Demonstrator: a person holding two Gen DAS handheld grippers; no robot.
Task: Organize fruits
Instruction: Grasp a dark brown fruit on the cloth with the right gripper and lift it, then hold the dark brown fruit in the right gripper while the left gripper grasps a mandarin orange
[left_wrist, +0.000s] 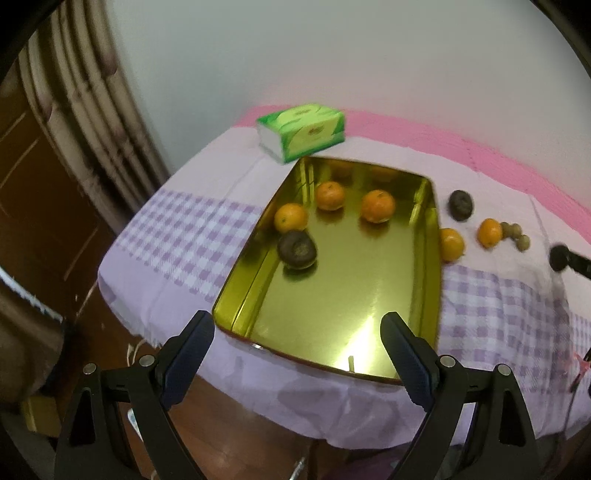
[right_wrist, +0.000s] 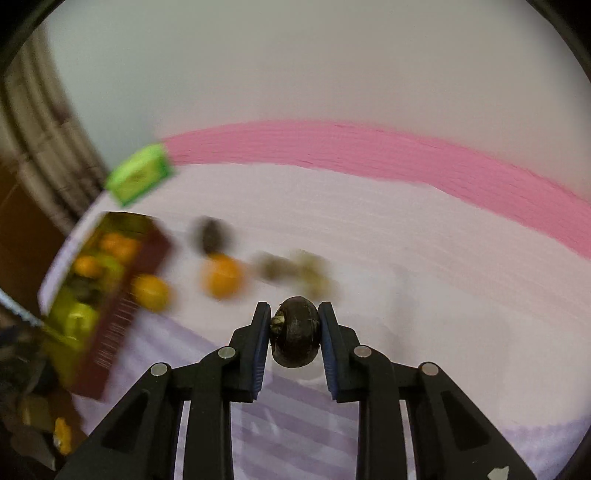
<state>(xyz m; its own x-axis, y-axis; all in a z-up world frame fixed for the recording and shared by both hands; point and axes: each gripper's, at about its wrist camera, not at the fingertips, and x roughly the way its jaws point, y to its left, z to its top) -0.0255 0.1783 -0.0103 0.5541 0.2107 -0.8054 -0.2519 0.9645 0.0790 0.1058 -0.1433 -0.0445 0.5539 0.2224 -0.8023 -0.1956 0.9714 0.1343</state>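
**Dark fruit clamped, tray off to the left**

Nearest in the right view: right gripper, jaws clamped on a dark round fruit, stem end turned toward the left pad. Beyond and left: two oranges loose on the counter, small brownish fruits just ahead, another dark fruit farther back. Gold tray far left, near wall facing the carried fruit; probably to be cleared over the loose oranges. Left gripper above the tray's near rim, jaws apart, empty. Inside: three oranges, one dark fruit. Farthest: tissue box.
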